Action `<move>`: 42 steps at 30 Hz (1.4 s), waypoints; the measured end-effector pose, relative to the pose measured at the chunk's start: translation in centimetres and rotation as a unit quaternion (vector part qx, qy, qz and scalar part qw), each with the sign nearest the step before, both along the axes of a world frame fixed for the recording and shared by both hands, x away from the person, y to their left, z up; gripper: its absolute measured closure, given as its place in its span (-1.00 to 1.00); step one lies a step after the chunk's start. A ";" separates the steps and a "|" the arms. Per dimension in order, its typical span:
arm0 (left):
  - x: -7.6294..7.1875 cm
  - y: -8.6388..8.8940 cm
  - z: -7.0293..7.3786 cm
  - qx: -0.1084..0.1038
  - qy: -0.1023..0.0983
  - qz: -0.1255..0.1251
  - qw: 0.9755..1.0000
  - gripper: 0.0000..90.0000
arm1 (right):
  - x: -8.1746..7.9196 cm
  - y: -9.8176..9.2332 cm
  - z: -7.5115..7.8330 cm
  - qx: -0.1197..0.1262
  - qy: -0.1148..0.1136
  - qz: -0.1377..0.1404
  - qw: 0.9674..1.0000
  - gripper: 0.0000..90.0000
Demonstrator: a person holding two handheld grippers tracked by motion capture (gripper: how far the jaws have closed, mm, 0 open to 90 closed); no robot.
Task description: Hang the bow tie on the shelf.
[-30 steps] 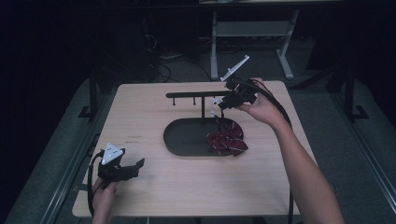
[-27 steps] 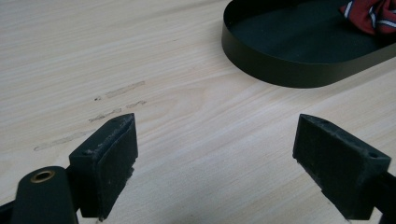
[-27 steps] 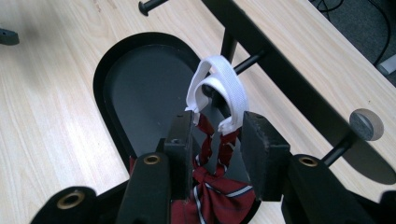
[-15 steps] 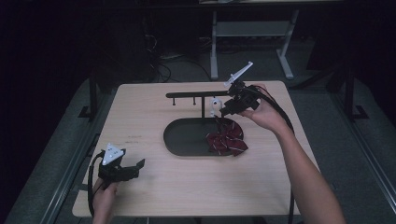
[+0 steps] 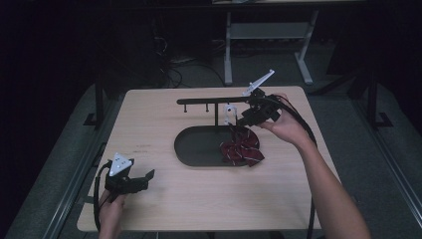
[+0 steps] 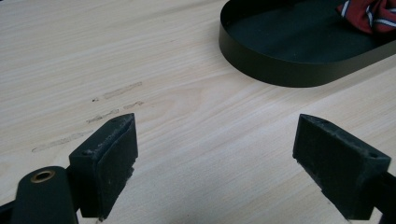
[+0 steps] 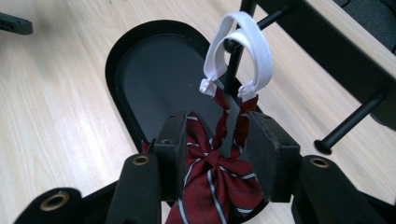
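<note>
A dark red striped bow tie [image 7: 210, 182] hangs by its white elastic strap [image 7: 247, 42] from a peg of the black rack [image 5: 214, 101]. Its lower part rests on the black oval tray [image 5: 191, 149]. My right gripper [image 7: 219, 135] straddles the bow tie's knot; its jaws have just been opening and the pads stand off the fabric. From above, the right gripper [image 5: 244, 119] sits just under the rack's right end, over the bow tie [image 5: 242, 149]. My left gripper [image 5: 147, 177] rests open at the table's front left, with nothing between its pads [image 6: 112, 154].
The rack's bar carries several short pegs [image 7: 350, 123] pointing toward me. The tray's rim [image 6: 280, 70] lies ahead and right of the left gripper. Bare wood table [image 5: 199, 199] spreads in front of the tray. Dark floor and a white frame [image 5: 263, 35] lie beyond.
The right gripper's jaws have widened around the bow tie, and that hand has shifted slightly toward me. The left hand has not moved.
</note>
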State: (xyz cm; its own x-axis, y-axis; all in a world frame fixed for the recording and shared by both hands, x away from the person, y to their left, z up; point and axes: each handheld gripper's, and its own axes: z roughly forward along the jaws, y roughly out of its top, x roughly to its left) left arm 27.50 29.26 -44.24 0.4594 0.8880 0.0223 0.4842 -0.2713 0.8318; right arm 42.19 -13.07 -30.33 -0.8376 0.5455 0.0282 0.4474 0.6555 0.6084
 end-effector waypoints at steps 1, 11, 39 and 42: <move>0.0 0.0 0.0 0.001 0.000 0.000 1.000 -0.70 | -0.1 0.0 0.0 0.000 0.002 -0.001 1.000 0.27; 0.0 -0.1 0.0 0.004 0.000 -0.002 1.000 -0.70 | -1.1 -0.7 -1.1 0.010 0.006 0.004 1.000 0.24; 0.0 -0.1 0.1 0.006 0.001 -0.003 1.000 -0.70 | -3.2 -2.1 -3.2 0.020 0.026 0.001 0.999 0.19; 0.0 -0.1 0.0 0.005 0.001 -0.003 1.000 -0.70 | -3.4 -2.3 -3.5 0.019 0.028 0.000 0.999 0.19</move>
